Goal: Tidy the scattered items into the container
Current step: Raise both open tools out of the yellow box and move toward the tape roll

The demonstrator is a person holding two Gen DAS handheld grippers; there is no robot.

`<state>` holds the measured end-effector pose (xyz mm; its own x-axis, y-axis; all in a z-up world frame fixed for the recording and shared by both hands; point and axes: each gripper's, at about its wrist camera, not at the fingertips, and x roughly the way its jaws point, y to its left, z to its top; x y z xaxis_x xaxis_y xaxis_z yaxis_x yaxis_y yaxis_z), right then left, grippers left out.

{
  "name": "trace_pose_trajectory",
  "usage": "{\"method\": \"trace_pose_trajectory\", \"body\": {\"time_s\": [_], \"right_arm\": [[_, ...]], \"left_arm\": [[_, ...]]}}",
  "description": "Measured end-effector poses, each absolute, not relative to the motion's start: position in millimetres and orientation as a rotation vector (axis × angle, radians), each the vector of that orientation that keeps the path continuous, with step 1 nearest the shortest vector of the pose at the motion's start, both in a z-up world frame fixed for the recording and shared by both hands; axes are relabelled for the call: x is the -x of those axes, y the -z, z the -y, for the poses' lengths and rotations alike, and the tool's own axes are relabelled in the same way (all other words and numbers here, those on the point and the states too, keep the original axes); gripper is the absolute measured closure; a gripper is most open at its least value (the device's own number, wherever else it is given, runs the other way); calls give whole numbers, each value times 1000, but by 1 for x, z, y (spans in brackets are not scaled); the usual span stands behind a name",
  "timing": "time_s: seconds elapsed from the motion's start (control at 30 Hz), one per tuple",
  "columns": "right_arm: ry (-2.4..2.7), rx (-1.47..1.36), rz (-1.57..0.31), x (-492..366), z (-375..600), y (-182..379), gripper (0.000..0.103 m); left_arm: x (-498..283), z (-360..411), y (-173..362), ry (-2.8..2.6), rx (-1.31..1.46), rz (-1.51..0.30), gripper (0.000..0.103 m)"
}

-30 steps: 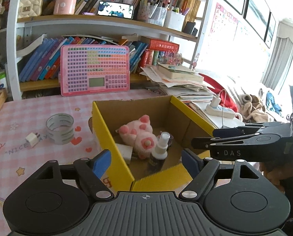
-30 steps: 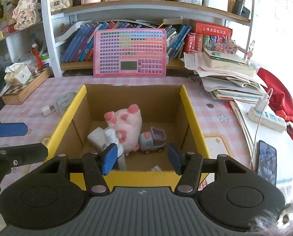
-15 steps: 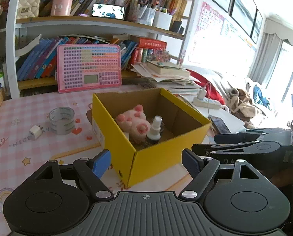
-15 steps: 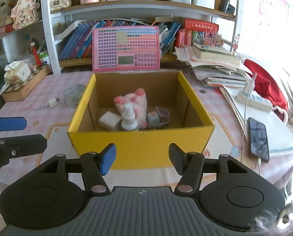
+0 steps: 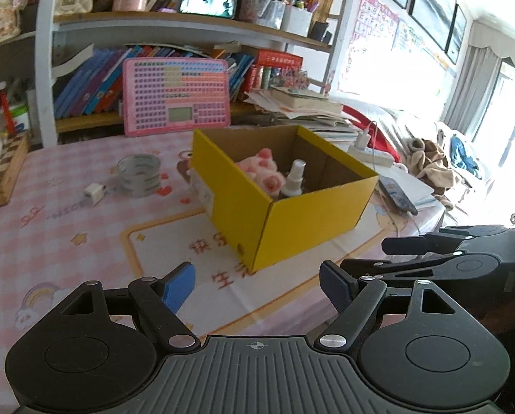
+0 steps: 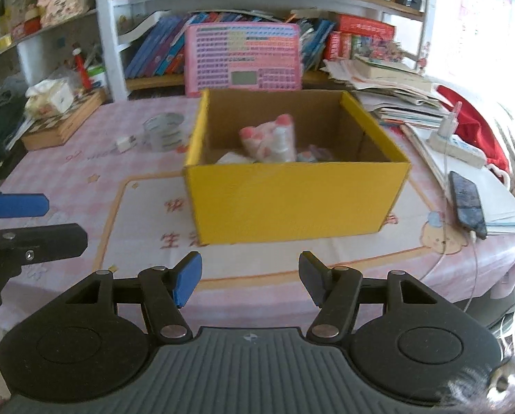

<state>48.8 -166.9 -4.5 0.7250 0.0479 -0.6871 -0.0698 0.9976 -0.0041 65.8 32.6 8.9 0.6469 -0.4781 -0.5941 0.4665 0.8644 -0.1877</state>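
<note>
Home study: crammed bookshelves [image 5: 174,51], pink tablecloth [image 5: 67,214]

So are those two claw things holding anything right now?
No. The left gripper and the right gripper are both open and empty, short of the yellow box.

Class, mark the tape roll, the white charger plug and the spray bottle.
tape roll [image 5: 139,176], left wrist view, on its clear outer wall.
white charger plug [image 5: 94,194], left wrist view, on its body.
spray bottle [image 5: 293,181], left wrist view, on its neck.
</note>
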Motion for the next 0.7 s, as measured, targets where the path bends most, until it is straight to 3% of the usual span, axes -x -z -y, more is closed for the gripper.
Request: {"method": "trace_pose_trajectory", "body": {"time_s": [0.7], "right_arm": [[-280,137,-783,-39,84,10,36]], "left_arm": [[-40,-95,-2,372,71,-743,21]]}}
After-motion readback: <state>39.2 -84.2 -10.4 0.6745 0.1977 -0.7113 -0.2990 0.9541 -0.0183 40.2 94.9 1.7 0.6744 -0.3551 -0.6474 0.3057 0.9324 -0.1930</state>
